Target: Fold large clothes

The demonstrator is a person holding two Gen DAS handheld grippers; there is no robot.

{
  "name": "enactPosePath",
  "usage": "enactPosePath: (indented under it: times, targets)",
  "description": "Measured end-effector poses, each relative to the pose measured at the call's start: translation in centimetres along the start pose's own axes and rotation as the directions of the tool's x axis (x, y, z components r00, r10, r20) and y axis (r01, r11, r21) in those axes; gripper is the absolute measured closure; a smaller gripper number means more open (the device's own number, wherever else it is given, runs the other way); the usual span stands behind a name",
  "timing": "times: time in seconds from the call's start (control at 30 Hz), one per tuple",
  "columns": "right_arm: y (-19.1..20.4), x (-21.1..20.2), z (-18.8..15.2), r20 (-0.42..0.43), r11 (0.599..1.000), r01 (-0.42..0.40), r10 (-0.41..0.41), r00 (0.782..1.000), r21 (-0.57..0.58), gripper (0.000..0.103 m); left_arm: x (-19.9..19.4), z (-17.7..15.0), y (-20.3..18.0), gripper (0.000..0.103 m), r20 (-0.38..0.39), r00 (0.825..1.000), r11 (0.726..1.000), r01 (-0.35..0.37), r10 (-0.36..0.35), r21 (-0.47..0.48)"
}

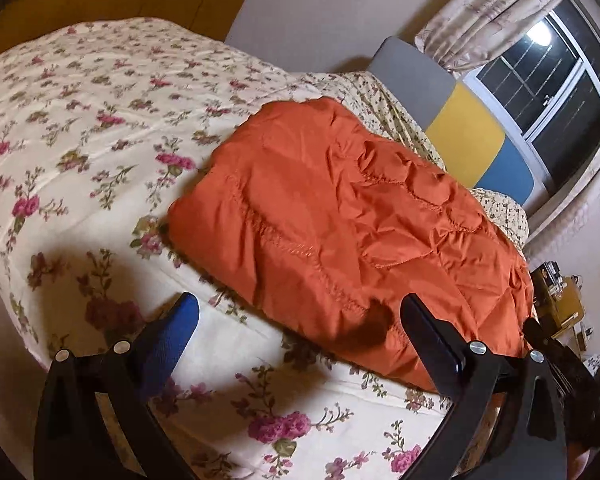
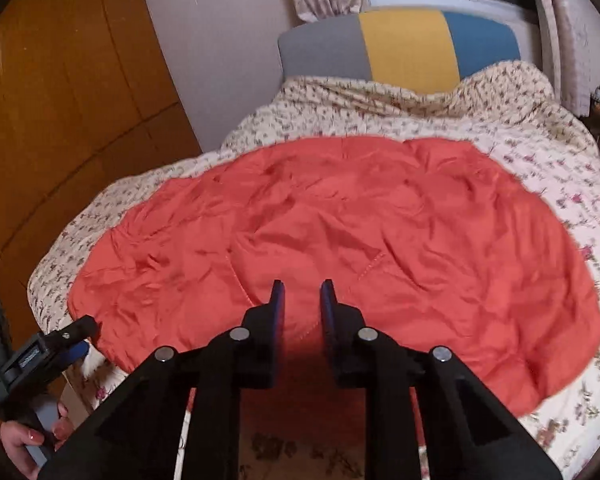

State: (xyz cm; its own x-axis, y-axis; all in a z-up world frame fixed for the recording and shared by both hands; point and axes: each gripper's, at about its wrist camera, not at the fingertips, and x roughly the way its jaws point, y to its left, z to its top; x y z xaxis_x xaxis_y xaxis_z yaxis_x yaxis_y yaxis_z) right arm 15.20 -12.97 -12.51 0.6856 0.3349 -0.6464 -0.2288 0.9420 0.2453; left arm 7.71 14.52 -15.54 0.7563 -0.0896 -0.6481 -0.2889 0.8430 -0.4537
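Observation:
A large orange quilted garment (image 1: 340,216) lies spread on the floral bed cover (image 1: 80,120); it also fills the middle of the right wrist view (image 2: 340,240). My left gripper (image 1: 300,304) is wide open and empty, hovering above the garment's near edge. My right gripper (image 2: 302,292) hangs just above the garment's near edge, its jaws a narrow gap apart, with nothing between them. The left gripper also shows in the right wrist view (image 2: 80,332), held by a hand at the garment's left corner.
A headboard (image 2: 400,44) in grey, yellow and blue stands at the far end of the bed, below a window (image 1: 560,80) with curtains. A wooden wardrobe (image 2: 60,100) stands left of the bed. A cluttered side shelf (image 1: 556,300) sits to the right.

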Motion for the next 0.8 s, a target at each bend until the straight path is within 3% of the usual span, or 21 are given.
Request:
enactPosePath:
  times: [0.2, 0.43, 0.6, 0.8]
  targets:
    - [-0.3, 2.6, -1.9, -0.001, 0.998, 0.018, -0.018, 1.0, -0.057, 0.089, 0.8, 0.6, -0.1, 0.003, 0.014, 1.0, 1.0, -0.005, 0.005, 0.004]
    - [-0.4, 3.3, -2.9, 0.007, 0.996, 0.03, -0.03, 1.0, -0.084, 0.089, 2.3, 0.8, -0.1, 0.003, 0.009, 0.999, 0.998, 0.04, -0.039, -0.044]
    - [-0.5, 3.4, -2.9, 0.006, 0.996, 0.026, -0.026, 1.0, -0.08, 0.089, 3.0, 1.7, 0.0, 0.003, 0.015, 1.0, 0.991, 0.028, -0.026, -0.135]
    - [-0.4, 3.3, -3.0, 0.014, 0.996, 0.025, -0.024, 1.0, -0.081, 0.089, 3.7, 1.9, 0.3, 0.009, 0.035, 0.998, 0.969, 0.065, -0.059, -0.24]
